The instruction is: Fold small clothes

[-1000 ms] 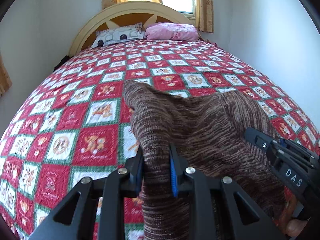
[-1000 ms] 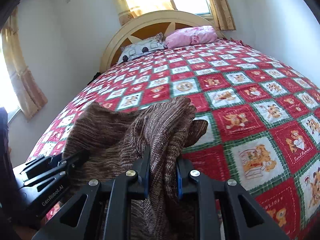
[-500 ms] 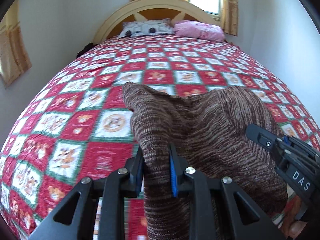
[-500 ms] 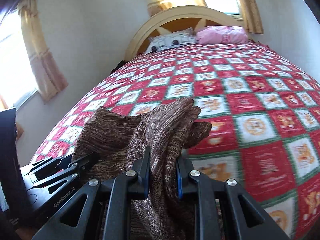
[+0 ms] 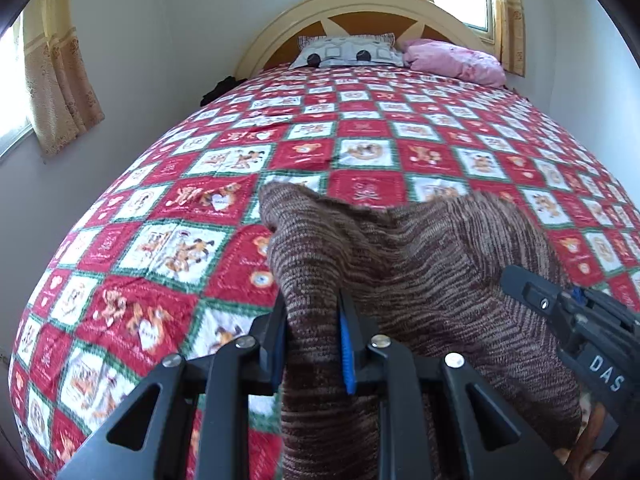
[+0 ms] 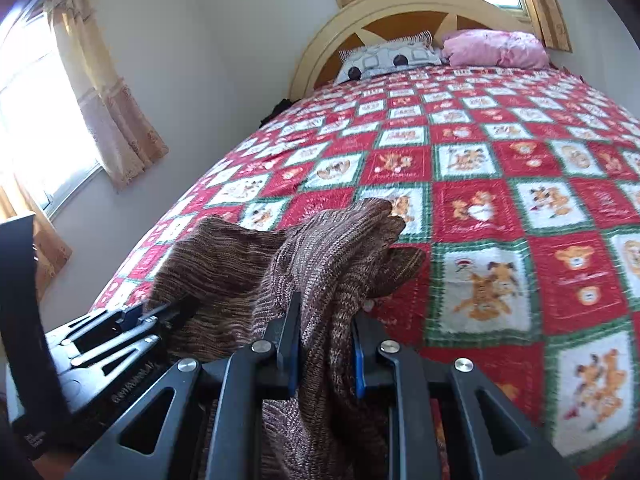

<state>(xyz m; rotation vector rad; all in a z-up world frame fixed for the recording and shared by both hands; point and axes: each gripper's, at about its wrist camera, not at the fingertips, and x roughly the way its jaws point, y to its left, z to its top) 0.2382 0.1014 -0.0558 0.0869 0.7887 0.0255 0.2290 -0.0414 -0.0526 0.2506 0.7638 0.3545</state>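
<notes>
Both grippers are clamped on the brown knit garment (image 5: 420, 280), one at each end of its near edge: left gripper (image 5: 312, 344) pinches a bunched corner between its blue-lined fingers, right gripper (image 6: 326, 346) does the same w/ the other corner, fabric squeezed tight in each. The garment hangs between them just above the near end of the bed (image 5: 160, 208), far corners flopping fwd over the fingers, middle sagging; can't tell if the lower part touches the quilt. Judgement: this looks like the lay-out or fold-over stage, so to do it well keep both grips level, draw them apart enough to take out the sag, then lower the cloth flat onto the quilt before making a crease; don't let go of one side first or the knit will slump. Material: a chunky, marled brown/tan knit w/ fine horizontal ribs, soft and stretchy, likely to drape and cling rather than hold a sharp fold. Quilt is smooth printed cotton, red/white/green checks w/ bear motifs. A grey patterned pillow (image 6: 384, 58) and a crumpled pink pillow (image 6: 496, 48) sit against the curved cream headboard (image 5: 360, 4).
</notes>
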